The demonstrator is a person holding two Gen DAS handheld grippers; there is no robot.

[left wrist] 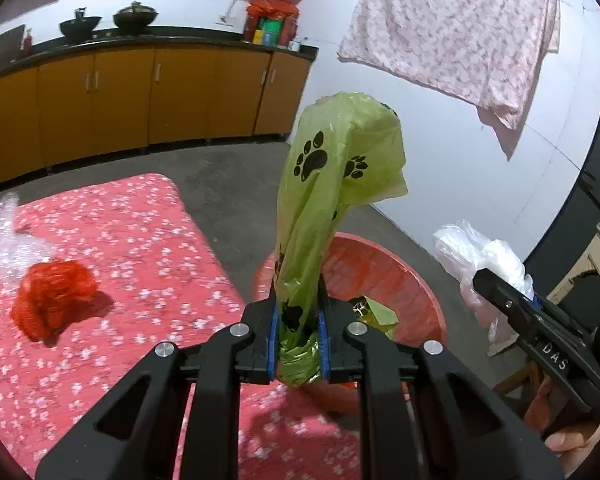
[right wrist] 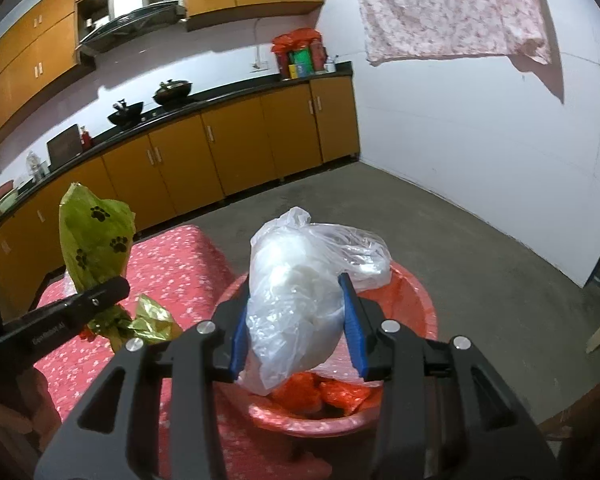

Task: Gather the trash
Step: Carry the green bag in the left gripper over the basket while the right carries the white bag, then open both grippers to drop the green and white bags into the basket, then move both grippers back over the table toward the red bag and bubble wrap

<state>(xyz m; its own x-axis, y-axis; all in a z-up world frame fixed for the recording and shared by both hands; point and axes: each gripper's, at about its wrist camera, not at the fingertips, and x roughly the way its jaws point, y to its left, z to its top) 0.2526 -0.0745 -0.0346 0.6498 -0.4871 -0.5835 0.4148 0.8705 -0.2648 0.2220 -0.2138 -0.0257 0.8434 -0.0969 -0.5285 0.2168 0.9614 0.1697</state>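
Observation:
My left gripper [left wrist: 299,312] is shut on a green plastic bag with black paw prints [left wrist: 340,172], which stands up from the jaws above the near rim of a red basin [left wrist: 400,276]. My right gripper [right wrist: 296,312] is shut on a clear plastic bag stuffed with white material [right wrist: 300,280], held over the same red basin [right wrist: 416,300]. Red crumpled plastic [right wrist: 332,394] and gold wrappers [left wrist: 376,316] lie inside the basin. On the red flowered tablecloth [left wrist: 140,240] rest a crumpled red bag [left wrist: 52,300] and a strip of bubble wrap [left wrist: 8,240].
Orange kitchen cabinets [left wrist: 140,96] with a black counter run along the far wall, with woks and a red bag of boxes on top. A pink flowered sheet [left wrist: 460,28] hangs on the white wall. Bare concrete floor [right wrist: 460,232] lies beyond the basin. A wooden stool [left wrist: 516,384] stands at the right.

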